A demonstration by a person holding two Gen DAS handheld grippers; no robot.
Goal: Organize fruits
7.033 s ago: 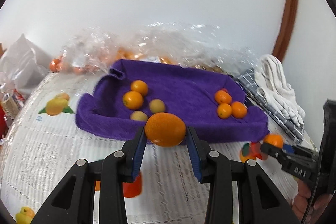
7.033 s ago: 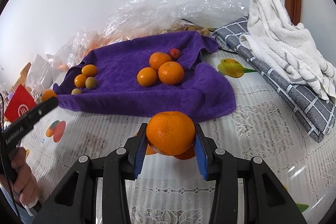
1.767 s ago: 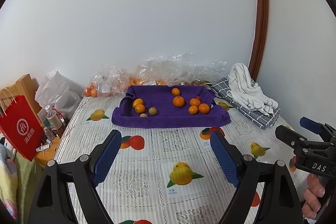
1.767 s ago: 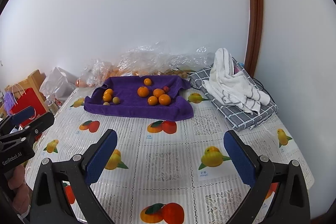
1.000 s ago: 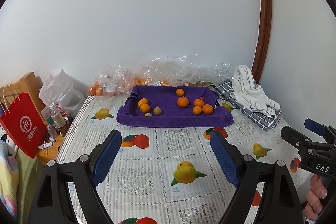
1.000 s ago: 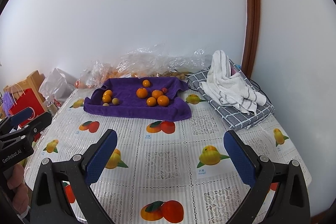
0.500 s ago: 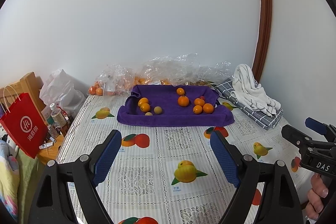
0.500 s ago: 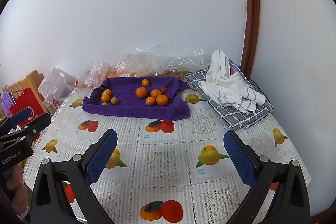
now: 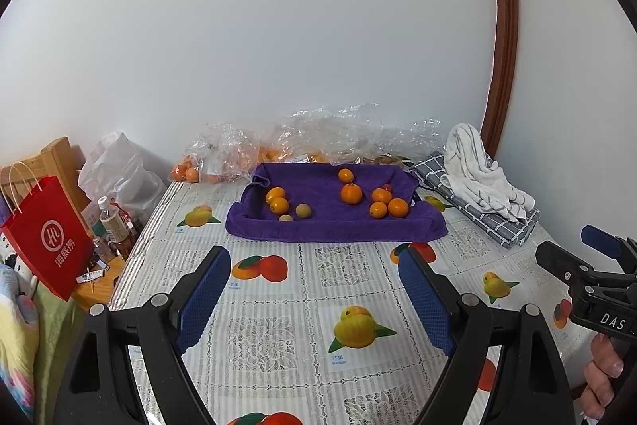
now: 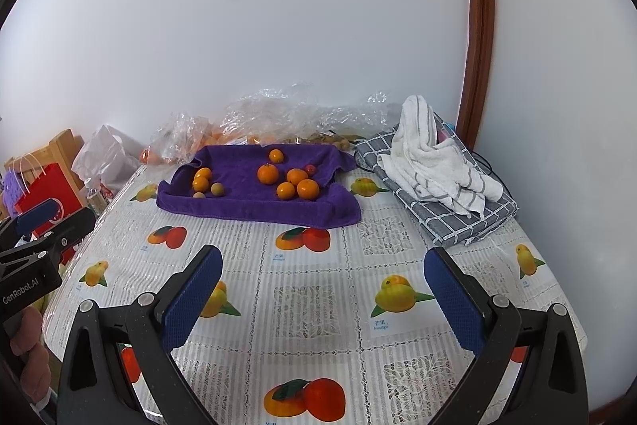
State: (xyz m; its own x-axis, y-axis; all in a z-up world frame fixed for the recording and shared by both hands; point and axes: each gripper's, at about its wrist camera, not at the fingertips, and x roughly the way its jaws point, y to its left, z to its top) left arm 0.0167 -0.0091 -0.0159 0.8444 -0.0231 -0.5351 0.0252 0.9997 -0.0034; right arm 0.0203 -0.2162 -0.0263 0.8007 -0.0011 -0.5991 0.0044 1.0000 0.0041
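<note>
A purple towel (image 9: pixel 326 226) lies at the far side of the table, also in the right wrist view (image 10: pixel 247 210). On it sit several oranges (image 9: pixel 351 194) (image 10: pixel 267 173), small greenish fruits (image 9: pixel 303 210) (image 10: pixel 217 189) and a small red fruit (image 10: pixel 310 169). My left gripper (image 9: pixel 314 289) is open and empty, held well back above the tablecloth. My right gripper (image 10: pixel 322 289) is open and empty, also well back from the towel. Each gripper shows at the edge of the other's view (image 9: pixel 573 257) (image 10: pixel 47 222).
The table has a fruit-print cloth (image 9: pixel 358 329). Clear plastic bags with more oranges (image 9: pixel 223 158) lie behind the towel. A white towel on a grey checked cloth (image 10: pixel 438 162) lies at the right. A red paper bag (image 9: pixel 43 237) and bottles (image 9: pixel 113 222) stand off the left edge.
Seven seconds ago each gripper held an orange close to the towel. Now both are open and empty and have pulled far back. In the last second they barely moved.
</note>
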